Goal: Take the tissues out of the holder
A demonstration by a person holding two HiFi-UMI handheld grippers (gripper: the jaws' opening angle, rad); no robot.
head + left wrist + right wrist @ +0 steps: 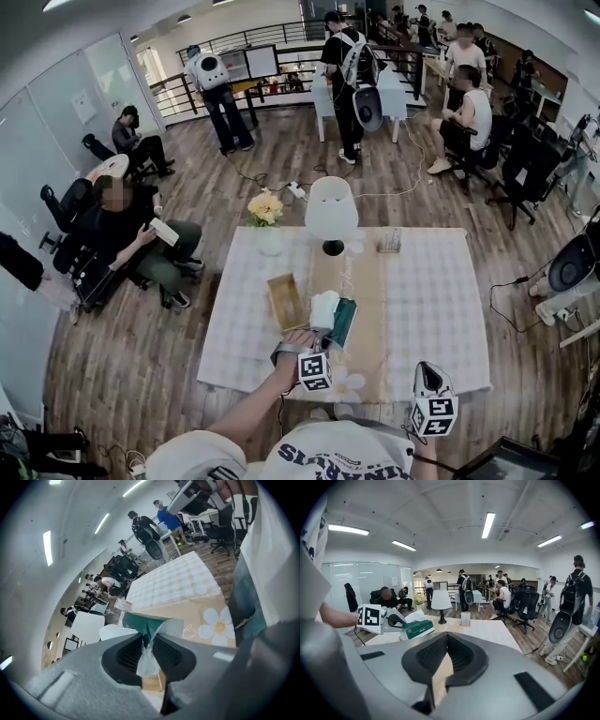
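Observation:
A green tissue pack (343, 322) with a white tissue (323, 307) poking out of it is lifted off the table, just right of the empty wooden holder (286, 302). My left gripper (302, 349) is shut on the pack's near end. In the left gripper view the pack's green and white wrapper (146, 624) is pinched between the pads of the left gripper (151, 649). The right gripper view shows the pack (419, 628) held up at the left. My right gripper (428, 378) hovers at the table's front edge, and its jaws (446, 638) are shut with nothing in them.
A white table lamp (331, 214), a vase of yellow flowers (265, 207) and a small clear stand (389, 241) sit at the table's far side. A tan runner (367, 309) with daisy prints crosses the checked cloth. A seated person (122, 234) is to the left; others stand beyond.

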